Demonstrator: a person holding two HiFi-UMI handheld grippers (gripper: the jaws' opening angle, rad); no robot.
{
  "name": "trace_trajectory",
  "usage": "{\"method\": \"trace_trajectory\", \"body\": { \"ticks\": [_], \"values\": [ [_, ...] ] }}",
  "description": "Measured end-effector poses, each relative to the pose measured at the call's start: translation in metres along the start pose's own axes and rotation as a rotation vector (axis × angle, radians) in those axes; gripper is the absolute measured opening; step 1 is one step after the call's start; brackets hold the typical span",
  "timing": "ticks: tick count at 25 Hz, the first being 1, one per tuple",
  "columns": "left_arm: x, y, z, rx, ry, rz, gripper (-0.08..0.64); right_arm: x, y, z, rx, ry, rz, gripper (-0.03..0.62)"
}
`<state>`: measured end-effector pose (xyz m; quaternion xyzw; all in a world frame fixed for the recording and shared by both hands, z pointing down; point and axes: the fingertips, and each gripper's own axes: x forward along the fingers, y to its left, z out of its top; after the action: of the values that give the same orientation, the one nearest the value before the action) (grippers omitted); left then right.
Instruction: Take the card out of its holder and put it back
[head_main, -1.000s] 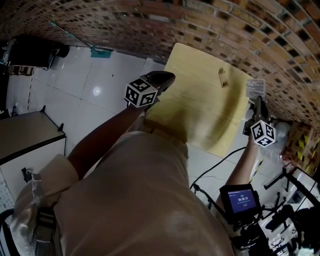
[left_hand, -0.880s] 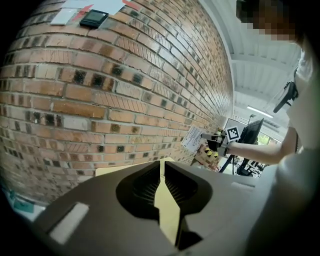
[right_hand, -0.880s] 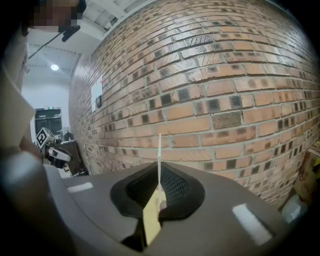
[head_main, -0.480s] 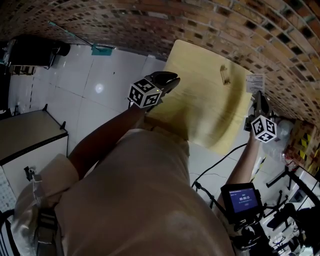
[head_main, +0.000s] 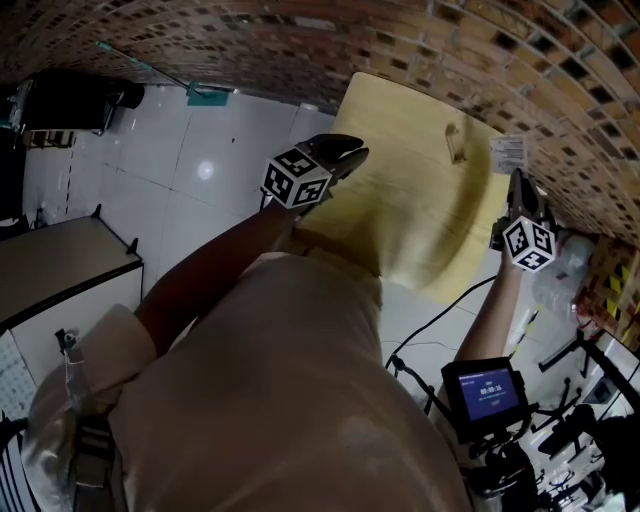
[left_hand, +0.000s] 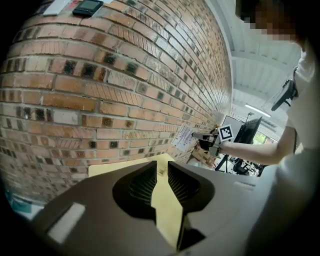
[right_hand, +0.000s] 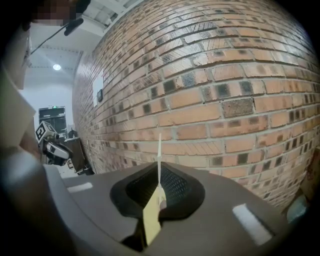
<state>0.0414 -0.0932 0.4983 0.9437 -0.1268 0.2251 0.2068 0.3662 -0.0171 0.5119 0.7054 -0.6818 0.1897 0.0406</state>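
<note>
Card (head_main: 508, 153): held upright in the closed right gripper (head_main: 515, 182), at the right edge of the table (head_main: 400, 230).
Holder (head_main: 455, 143): on the table, just left of the card; the right gripper is nearer.
Left gripper (head_main: 352, 155): jaws apart, empty.

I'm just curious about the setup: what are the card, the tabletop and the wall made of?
The card is a thin white printed sheet, probably paper or light plastic; seen edge-on it is a mere sliver. The tabletop is pale yellow and smooth, likely laminated board or wood. The wall is rough reddish brick with pale mortar lines.
</note>
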Motion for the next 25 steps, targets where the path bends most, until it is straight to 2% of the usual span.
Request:
{"method": "trace_trajectory", "body": {
  "ticks": [25],
  "values": [
    [-0.009, 0.005, -0.015, -0.021, 0.032, 0.027, 0.087, 0.034, 0.007, -0.034, -0.004, 0.069, 0.035, 0.014]
  ]
}}
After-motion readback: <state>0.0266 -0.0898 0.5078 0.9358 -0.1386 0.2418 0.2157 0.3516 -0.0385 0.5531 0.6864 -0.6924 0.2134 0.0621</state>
